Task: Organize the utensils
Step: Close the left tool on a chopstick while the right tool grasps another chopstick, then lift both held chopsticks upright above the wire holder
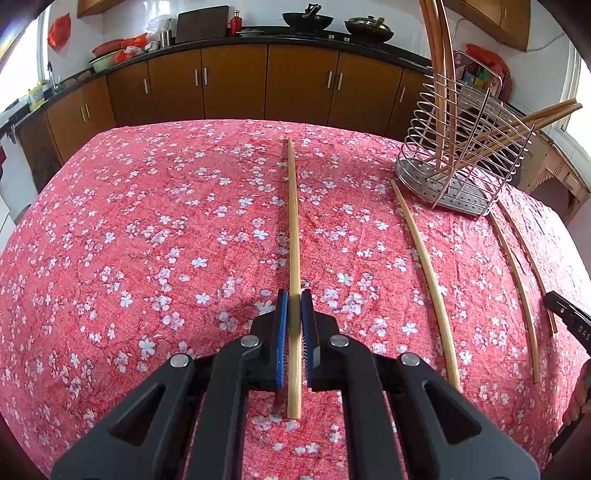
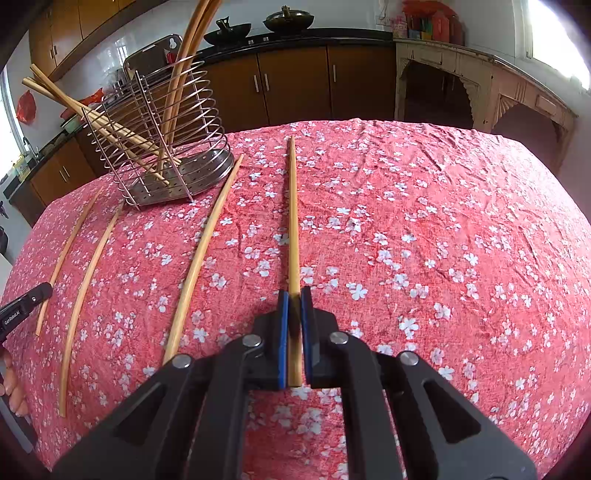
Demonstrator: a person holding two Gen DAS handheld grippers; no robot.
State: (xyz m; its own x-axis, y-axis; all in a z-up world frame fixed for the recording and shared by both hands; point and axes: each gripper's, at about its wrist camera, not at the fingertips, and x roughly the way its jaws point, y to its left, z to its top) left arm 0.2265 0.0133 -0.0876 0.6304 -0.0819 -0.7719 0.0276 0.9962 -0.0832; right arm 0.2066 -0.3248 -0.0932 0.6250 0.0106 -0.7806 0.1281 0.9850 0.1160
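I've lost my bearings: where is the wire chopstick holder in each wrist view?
Left wrist: wire chopstick holder upper right, on the far side of the red floral cloth.
Right wrist: holder upper left, on the same cloth.
Shared landmark: the black wok on the counter behind.

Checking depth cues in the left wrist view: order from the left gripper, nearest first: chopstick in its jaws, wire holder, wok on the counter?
1. Chopstick: clamped in the left gripper, running straight ahead on the tablecloth.
2. Wire holder: ahead to the right, at the table's far side.
3. Wok: on the back counter, beyond the table.
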